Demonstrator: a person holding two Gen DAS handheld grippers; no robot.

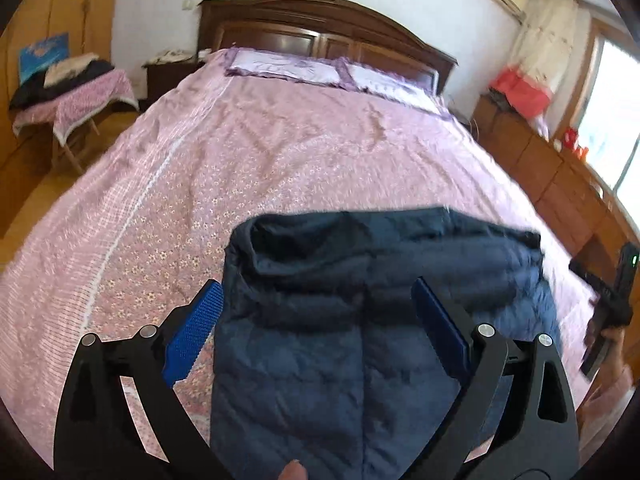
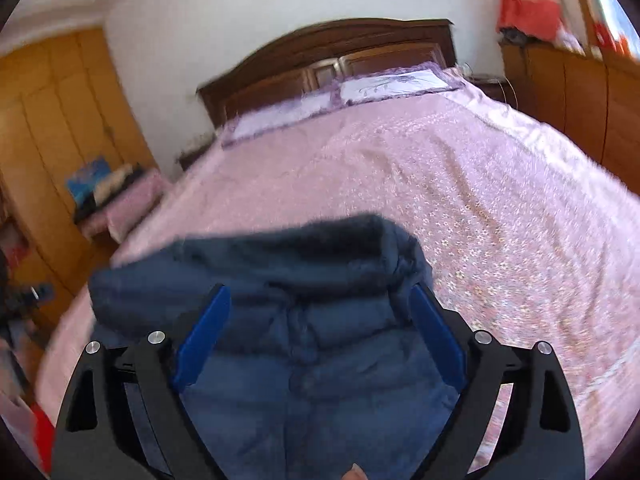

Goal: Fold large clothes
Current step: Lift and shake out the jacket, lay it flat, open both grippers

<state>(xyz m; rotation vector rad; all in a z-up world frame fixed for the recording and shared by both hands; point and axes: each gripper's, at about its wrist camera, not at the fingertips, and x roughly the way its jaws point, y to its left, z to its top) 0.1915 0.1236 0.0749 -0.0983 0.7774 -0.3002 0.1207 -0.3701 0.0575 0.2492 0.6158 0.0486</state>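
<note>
A navy quilted jacket [image 1: 320,380] lies folded on the near end of the bed, its far edge doubled over into a thick roll. My left gripper [image 1: 316,284] stands open above it, the left blue pad at the jacket's left edge and the right pad over its middle. Neither pad presses on the cloth. In the right wrist view the same jacket [image 2: 312,380] fills the foreground. My right gripper [image 2: 320,288] is open over it, with the jacket's right edge just beyond the right pad. Nothing is gripped.
A pink floral bedspread [image 1: 280,152] covers the bed, with two pillows [image 1: 288,66] and a dark wooden headboard [image 1: 320,20] at the far end. A small covered table [image 1: 76,100] piled with clothes stands to the left. Wooden cabinets [image 1: 560,184] run along the right. A hand [image 1: 616,344] shows at the right edge.
</note>
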